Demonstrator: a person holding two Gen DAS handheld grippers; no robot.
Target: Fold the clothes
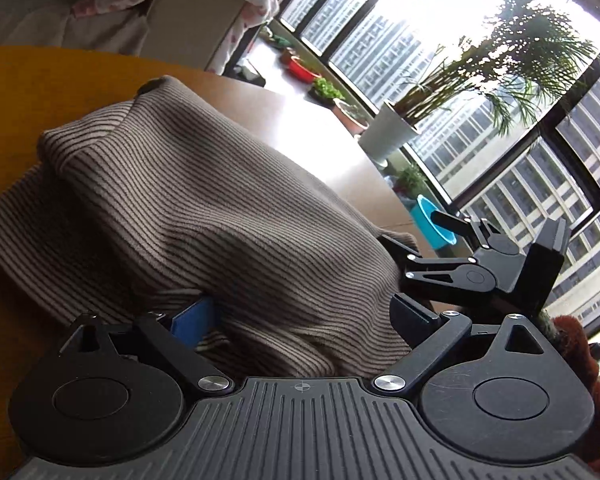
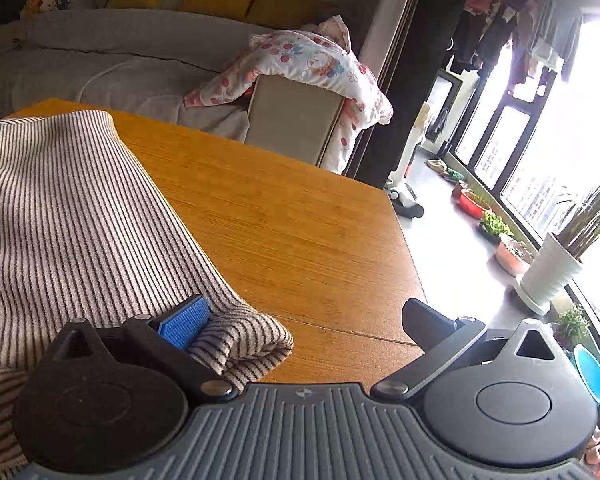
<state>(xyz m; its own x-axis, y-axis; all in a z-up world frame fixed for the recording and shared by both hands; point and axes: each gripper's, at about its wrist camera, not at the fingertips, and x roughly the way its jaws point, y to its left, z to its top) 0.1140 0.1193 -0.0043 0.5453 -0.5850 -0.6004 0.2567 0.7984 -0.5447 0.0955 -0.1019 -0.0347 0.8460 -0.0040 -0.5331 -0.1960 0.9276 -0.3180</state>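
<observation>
In the left wrist view, the left hand-held gripper (image 1: 304, 316) stands wide, its fingers spread with the striped garment (image 1: 188, 200) bunched between and over them; the cloth lies heaped on the desk (image 1: 28, 76), and the right hand-held gripper (image 1: 440, 248) reaches its edge. In the right wrist view, the right hand-held gripper (image 2: 300, 316) is wide too, its blue pad (image 2: 184, 320) touching the garment's (image 2: 72, 216) folded corner on the desk (image 2: 284, 232).

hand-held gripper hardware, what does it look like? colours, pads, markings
Both alike: left hand-held gripper and right hand-held gripper have matte black linkage fingers, silver pivot screws, round black hubs and a ribbed grey base plate with a small crosshair mark. Blue textured pads. No cables visible.
</observation>
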